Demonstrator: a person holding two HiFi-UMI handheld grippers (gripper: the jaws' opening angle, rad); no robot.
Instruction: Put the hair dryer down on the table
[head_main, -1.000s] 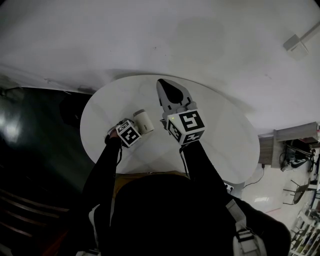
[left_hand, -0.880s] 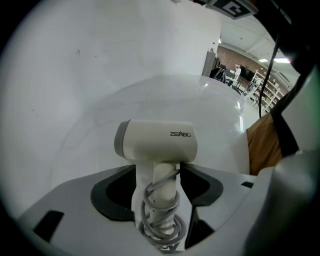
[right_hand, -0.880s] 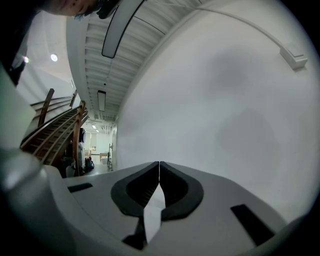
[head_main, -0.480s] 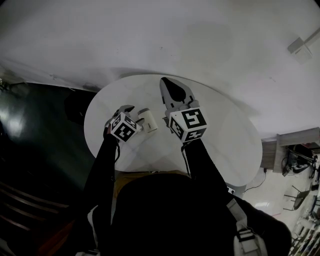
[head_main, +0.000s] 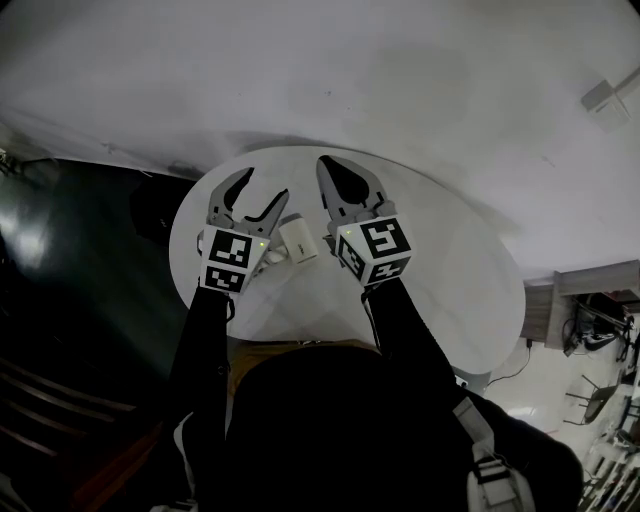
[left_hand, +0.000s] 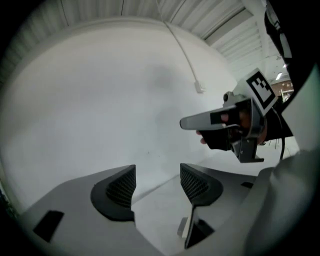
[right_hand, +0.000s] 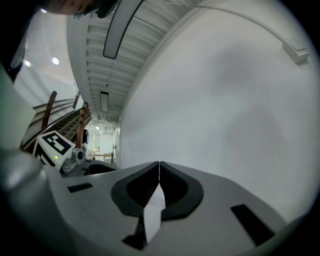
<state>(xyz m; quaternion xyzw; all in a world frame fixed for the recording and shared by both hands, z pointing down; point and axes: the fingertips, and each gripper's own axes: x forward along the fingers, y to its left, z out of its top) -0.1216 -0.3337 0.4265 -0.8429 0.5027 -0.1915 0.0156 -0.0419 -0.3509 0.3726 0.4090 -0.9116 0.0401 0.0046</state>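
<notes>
In the head view, a dark floor (head_main: 70, 270) fills the left of the frame beside the round white table (head_main: 450, 270). Over the table's left part the left gripper (head_main: 260, 188) is held with its jaws wide apart and nothing between them. The white hair dryer (head_main: 297, 240) lies on the table just right of it, between the two grippers. The right gripper (head_main: 325, 165) is closed and empty, with a white wall (head_main: 400, 80) behind.

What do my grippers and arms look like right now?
The left gripper and the right gripper are grey with black ribbed pads. Each carries a white cube with black square markers. Long black sleeves cover both arms.
</notes>
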